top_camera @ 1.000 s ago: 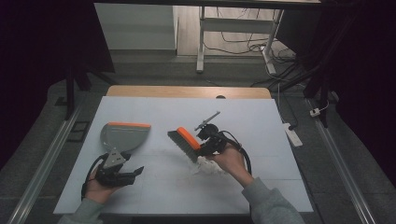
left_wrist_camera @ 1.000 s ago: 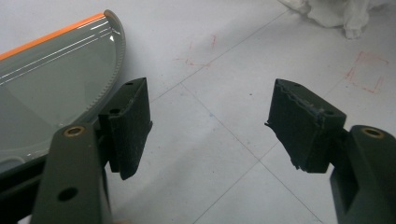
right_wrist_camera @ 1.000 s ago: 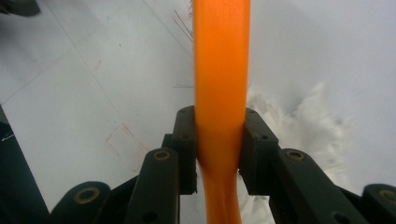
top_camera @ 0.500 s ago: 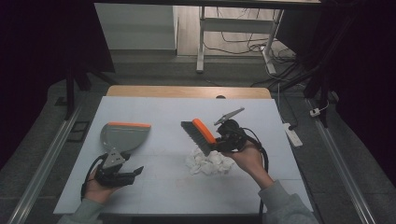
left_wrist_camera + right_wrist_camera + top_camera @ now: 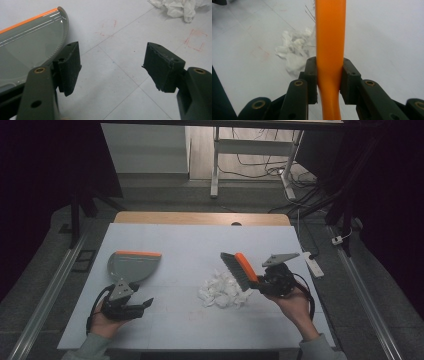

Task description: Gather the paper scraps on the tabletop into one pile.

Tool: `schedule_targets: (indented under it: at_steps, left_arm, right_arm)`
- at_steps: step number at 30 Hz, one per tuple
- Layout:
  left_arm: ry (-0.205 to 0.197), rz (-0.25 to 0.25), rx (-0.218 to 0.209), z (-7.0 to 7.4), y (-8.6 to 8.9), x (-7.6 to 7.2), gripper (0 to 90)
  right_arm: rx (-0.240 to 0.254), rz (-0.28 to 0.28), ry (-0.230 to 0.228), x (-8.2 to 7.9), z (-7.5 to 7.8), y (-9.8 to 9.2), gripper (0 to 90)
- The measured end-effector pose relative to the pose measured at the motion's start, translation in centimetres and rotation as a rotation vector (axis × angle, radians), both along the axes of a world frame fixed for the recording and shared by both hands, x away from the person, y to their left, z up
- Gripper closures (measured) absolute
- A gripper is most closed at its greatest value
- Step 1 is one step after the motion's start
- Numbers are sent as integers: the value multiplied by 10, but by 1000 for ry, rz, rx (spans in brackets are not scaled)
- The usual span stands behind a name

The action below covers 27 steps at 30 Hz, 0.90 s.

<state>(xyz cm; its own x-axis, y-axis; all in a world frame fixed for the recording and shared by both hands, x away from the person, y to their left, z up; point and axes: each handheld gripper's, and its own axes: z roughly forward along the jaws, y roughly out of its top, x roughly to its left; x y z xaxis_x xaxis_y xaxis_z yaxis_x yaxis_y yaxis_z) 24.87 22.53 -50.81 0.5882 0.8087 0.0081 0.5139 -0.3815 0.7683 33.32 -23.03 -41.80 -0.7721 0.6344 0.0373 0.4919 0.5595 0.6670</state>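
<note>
A hand brush (image 5: 239, 270) with an orange back and dark bristles hangs just above the table, at the right edge of a heap of crumpled white paper (image 5: 221, 290). My right gripper (image 5: 261, 283) is shut on its orange handle (image 5: 329, 50), and the paper heap (image 5: 295, 56) lies to the handle's left in the right gripper view. A grey dustpan (image 5: 131, 265) with an orange lip lies flat at the table's left. My left gripper (image 5: 142, 305) stands open near the front left, just in front of the dustpan (image 5: 27, 47), with nothing between its pads (image 5: 160, 65).
The white table (image 5: 200, 245) has faint red pencil squares (image 5: 197, 40) marked on it. A power strip (image 5: 312, 262) lies off the right edge. Beyond the far edge stand a desk leg and loose cables on the floor.
My right gripper has carried the brush to the right, from over the paper heap to its right side. The heap now lies uncovered. The left gripper has stayed put.
</note>
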Motion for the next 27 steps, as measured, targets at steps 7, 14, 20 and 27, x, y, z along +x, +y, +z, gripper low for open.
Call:
schedule_targets:
  at_steps: [7,14,20,27]
  left_arm:
    - [-4,3,-3,0,0,0,303]
    - [-7,4,-3,1,0,0,303]
    - [-14,7,-4,2,1,-1,303]
    - [-14,4,-2,3,0,-1,303]
  right_arm:
    - [12,-58,-46,-17,-15,-35,708]
    - [31,-109,-86,-26,-27,-62,708]
    - [29,-137,-103,-31,-34,-75,707]
    - [38,-143,-108,-33,-36,-78,707]
